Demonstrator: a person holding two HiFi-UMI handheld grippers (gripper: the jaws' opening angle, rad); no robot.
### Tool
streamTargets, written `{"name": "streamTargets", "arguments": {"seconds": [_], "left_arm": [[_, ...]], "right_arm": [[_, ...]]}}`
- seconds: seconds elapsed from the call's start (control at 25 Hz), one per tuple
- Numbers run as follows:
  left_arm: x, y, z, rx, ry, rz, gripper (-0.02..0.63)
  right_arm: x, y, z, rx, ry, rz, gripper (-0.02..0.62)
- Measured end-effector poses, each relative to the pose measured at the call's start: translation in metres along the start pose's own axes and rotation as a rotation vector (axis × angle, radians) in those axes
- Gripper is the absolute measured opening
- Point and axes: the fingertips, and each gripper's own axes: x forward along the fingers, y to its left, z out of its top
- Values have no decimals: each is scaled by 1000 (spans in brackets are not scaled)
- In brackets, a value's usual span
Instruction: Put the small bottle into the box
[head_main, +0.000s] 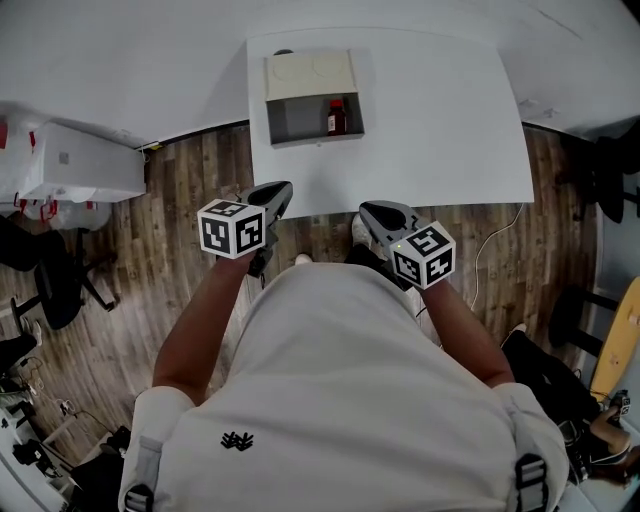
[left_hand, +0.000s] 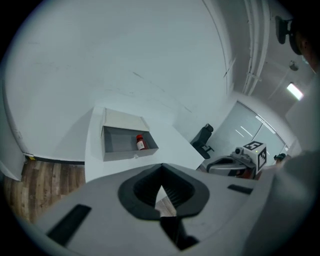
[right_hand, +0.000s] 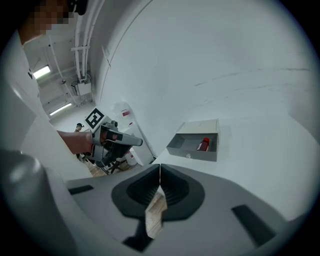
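Top centre, our white table (head_main: 430, 120) bears the open box (head_main: 295, 120). Below its near edge we hold the left gripper (head_main: 283, 190) and right gripper (head_main: 367, 210), both jaws pressed together, empty. The small bottle (head_main: 337, 117) stands in the box's right end.

Head view: left gripper (head_main: 272, 197) and right gripper (head_main: 383, 214) held side by side, apart, both tipped downward. Each gripper's jaws together, nothing between them. Left forearm (head_main: 200, 320) and right forearm (head_main: 462, 330) bare, reaching forward.
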Motion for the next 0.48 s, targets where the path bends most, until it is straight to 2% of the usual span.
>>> {"name": "streamTargets", "arguments": {"seconds": [0.16, 0.32, 0.48], "left_arm": [[-32, -10, -21, 18, -30, -44, 5], [-56, -29, -54, 25, -1, -112, 5], [-71, -42, -70, 71, 14, -133, 5]], "right_arm": [[4, 23, -9, -4, -1, 2, 8], [3, 47, -25, -14, 23, 12, 8], [0, 61, -32, -30, 19, 11, 8]]}}
